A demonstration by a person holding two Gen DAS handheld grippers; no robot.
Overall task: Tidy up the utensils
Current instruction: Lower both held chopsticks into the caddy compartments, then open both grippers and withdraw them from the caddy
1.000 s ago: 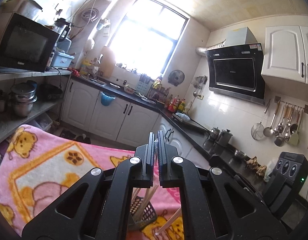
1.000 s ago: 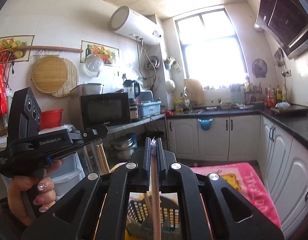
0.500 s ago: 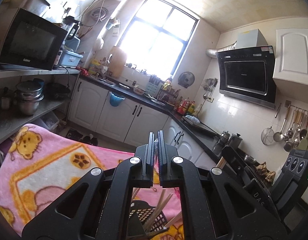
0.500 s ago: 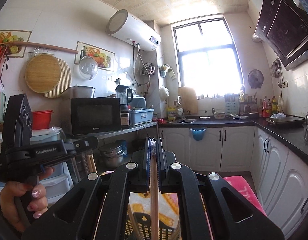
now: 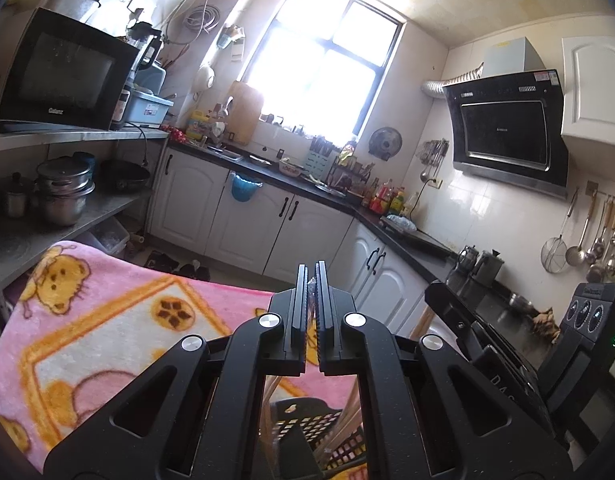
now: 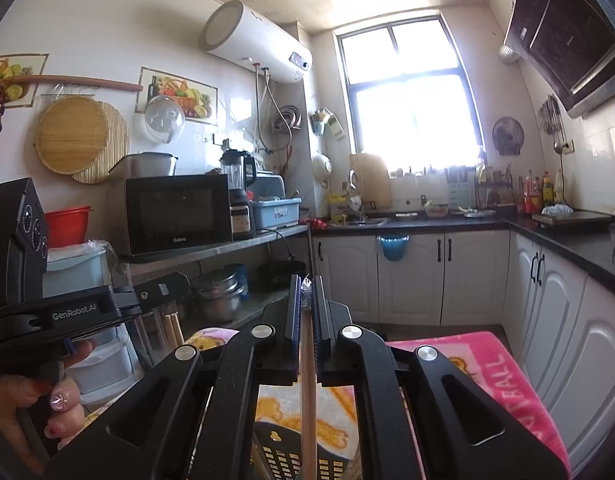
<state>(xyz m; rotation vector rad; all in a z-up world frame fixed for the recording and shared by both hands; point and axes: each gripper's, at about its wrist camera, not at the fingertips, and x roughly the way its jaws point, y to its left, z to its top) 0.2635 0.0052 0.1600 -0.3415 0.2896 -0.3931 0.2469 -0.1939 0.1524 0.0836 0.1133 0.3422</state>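
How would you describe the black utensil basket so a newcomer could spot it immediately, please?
Find the pink cartoon blanket covering the surface in front of the white cabinets. On it, directly below the right tongs, sits the black utensil basket. Its perforated grid wall sets it apart.

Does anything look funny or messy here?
Nothing looks spilled or broken. The right gripper holds a wooden chopstick above the black basket, which sits on the pink blanket.

Sunlit window [image 5: 323,64] brightens white cabinets [image 6: 411,276], black countertop [image 5: 403,236] and tiled walls [image 6: 107,20].
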